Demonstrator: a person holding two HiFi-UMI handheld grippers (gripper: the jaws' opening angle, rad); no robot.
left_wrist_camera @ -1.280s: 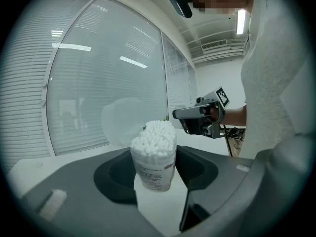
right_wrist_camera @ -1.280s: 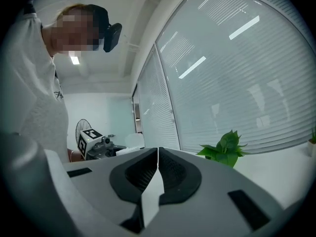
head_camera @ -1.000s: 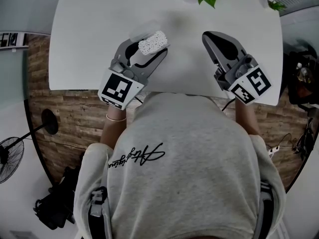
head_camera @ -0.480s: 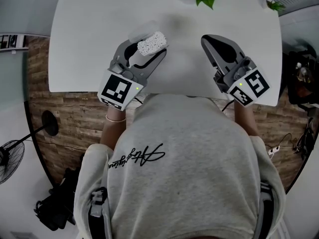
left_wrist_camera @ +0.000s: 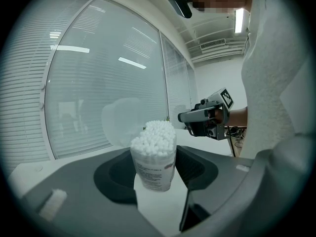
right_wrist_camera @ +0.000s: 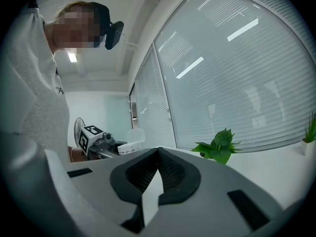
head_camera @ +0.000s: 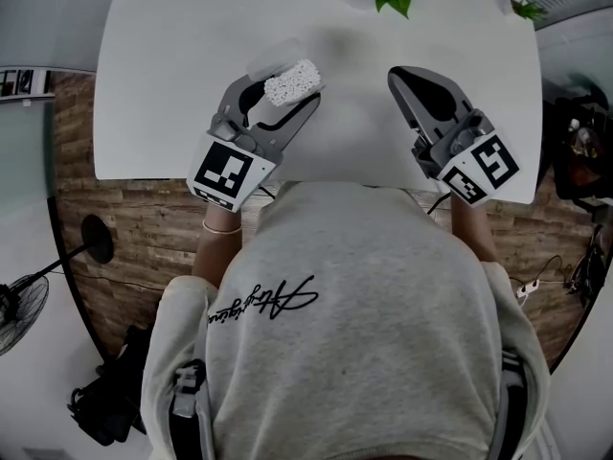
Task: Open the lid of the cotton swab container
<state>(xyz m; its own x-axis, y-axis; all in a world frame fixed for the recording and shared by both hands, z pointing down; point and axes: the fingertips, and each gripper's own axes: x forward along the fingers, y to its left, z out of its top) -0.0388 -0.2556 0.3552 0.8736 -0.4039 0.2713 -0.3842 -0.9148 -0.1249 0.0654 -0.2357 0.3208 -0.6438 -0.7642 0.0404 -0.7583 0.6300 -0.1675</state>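
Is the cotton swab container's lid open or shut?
Open: translucent lid flipped back behind the clear plastic cotton swab container, white swab tips exposed.

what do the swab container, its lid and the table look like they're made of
Cotton swab container: clear glossy plastic, probably; the swabs show through its wall. Lid: frosted translucent plastic by the look; the background blurs through it. Table: smooth matte white top, maybe laminate; its core is hidden.
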